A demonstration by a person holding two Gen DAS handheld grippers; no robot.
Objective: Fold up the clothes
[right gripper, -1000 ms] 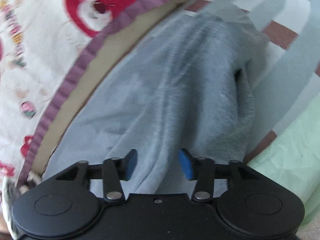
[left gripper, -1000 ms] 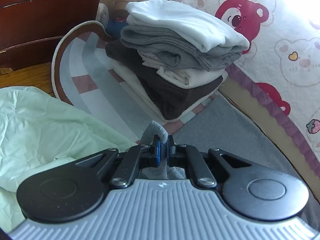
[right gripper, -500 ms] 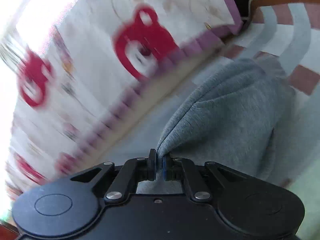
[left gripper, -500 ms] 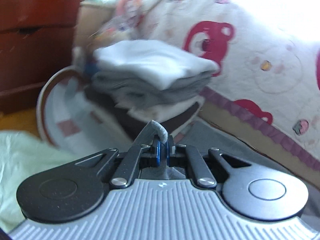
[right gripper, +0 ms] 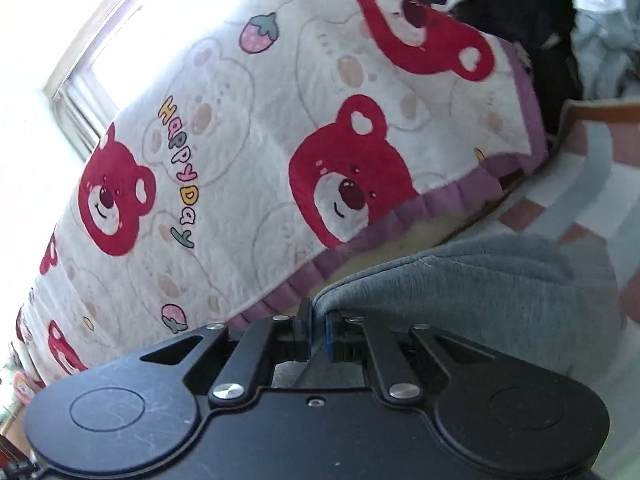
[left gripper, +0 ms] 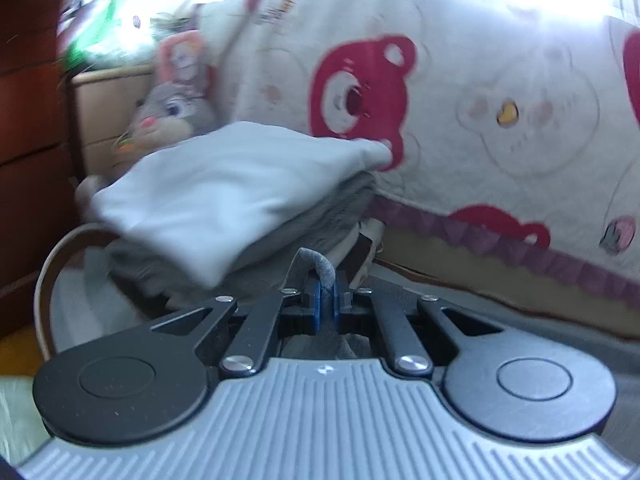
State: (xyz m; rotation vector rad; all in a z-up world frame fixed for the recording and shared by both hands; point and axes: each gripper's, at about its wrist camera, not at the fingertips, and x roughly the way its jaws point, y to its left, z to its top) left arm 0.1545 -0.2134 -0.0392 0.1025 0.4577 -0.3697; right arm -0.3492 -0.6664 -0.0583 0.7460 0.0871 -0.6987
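**Mara:** Between the blue pads of the left gripper (left gripper: 326, 302) sits a small fold of the grey garment (left gripper: 316, 266). The jaws are pressed together on it, and the cloth loops up over the fingertips and drops behind them.

**Teo:** And the other side?

**Mara:** Same story. The right gripper (right gripper: 317, 334) is clamped on an edge of that grey garment (right gripper: 480, 292), which spreads away to the right of the fingers in a thick, soft mound.

**Teo:** Where does the mound lie?

**Mara:** Over a rug (right gripper: 592, 172) with pale grey, white and dusty-pink blocks, close to the purple frilled hem of a bear-print blanket (right gripper: 248, 152). The blanket is white with red bears, strawberries and the words "Happy Day".

**Teo:** Anything ahead of the left gripper?

**Mara:** A stack of folded clothes (left gripper: 224, 196), blurred, just beyond the fingertips. A pale, near-white piece lies on top, with grey pieces under it. Whether the held fold touches the stack, I cannot tell.

**Teo:** And behind the stack?

**Mara:** A grey plush rabbit (left gripper: 168, 114) leans near the blanket's edge, with dark red-brown wooden furniture (left gripper: 28, 128) at the far left. A strip of pale green cloth (left gripper: 16, 412) shows at the lower left corner.
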